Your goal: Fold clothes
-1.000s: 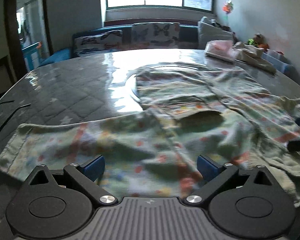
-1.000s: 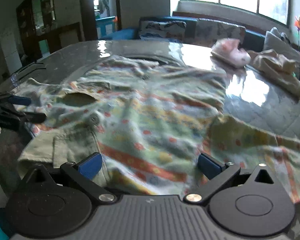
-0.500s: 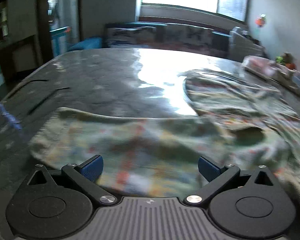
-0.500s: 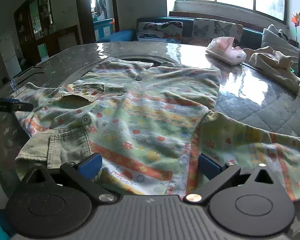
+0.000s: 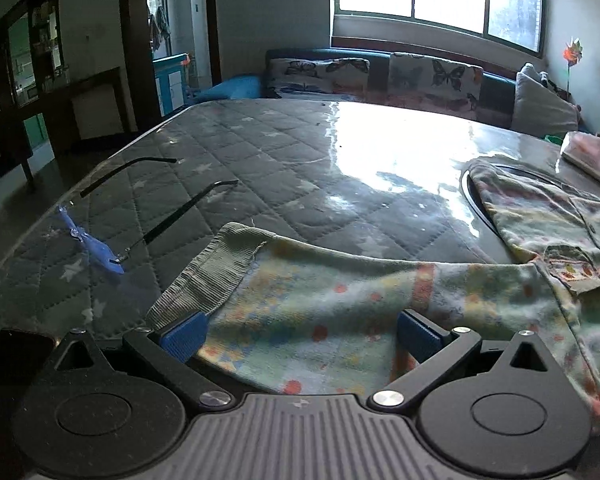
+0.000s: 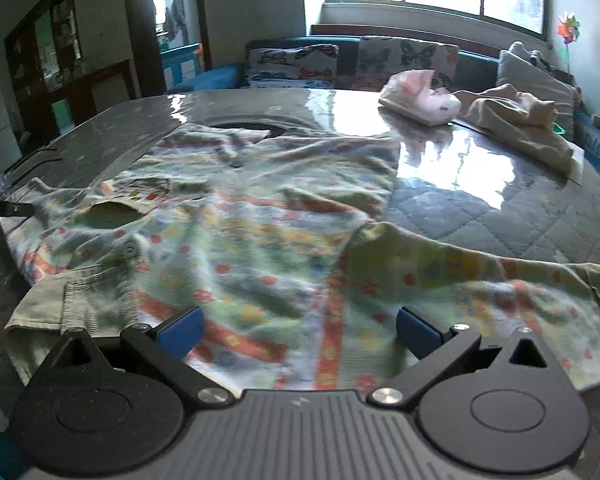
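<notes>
Flannel-like printed shirt lies spread front-up on the quilted table, collar toward the near edge, hem toward the window. Both sleeves lie out sideways: one sleeve with its ribbed cuff runs out to the left, the other sleeve to the right. No fold shows in the body; chest pocket gapes a little.

Left gripper: jaws wide apart, blue pads straddling the left sleeve near the cuff, nothing pinched. Right gripper: also spread, poised low over the collar and shoulder area, holding nothing.

Judgement on progress: garment flat and laid out, the folding itself not evident in it. Sleeves would need to come in over the body, then the body doubled.

Further back on the table: a pink bundle and a beige garment, loosely heaped (cannot tell whether either counts as folded). Spectacles lie near the left cuff, apart from it.
</notes>
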Tool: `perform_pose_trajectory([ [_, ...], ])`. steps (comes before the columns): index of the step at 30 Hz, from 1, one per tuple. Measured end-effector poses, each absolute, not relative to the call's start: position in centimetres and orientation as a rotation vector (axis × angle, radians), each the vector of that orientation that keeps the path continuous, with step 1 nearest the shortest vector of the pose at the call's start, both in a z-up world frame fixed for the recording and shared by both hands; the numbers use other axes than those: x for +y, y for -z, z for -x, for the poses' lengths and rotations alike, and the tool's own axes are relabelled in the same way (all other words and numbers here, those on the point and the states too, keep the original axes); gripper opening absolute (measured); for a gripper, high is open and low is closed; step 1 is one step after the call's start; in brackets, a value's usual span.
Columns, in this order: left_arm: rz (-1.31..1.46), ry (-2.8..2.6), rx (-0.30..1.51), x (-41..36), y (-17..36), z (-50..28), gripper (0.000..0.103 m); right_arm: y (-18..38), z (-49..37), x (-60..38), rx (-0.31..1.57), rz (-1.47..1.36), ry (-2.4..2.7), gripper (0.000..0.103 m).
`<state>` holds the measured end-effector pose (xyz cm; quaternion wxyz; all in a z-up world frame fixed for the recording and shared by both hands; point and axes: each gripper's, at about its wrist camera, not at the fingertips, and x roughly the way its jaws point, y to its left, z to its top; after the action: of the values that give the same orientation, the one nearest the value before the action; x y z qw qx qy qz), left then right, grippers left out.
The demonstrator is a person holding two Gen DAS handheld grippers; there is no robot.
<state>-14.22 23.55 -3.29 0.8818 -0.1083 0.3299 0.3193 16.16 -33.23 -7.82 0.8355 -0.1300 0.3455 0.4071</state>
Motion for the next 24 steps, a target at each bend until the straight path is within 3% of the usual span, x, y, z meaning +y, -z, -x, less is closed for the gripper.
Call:
perform_pose_trajectory([
  [24,0.264,-0.589,0.626,20.0,-0.2,12.9,0.103,8.4,-19.1,-37.4,0.736,0.202,-0.671,0.103],
])
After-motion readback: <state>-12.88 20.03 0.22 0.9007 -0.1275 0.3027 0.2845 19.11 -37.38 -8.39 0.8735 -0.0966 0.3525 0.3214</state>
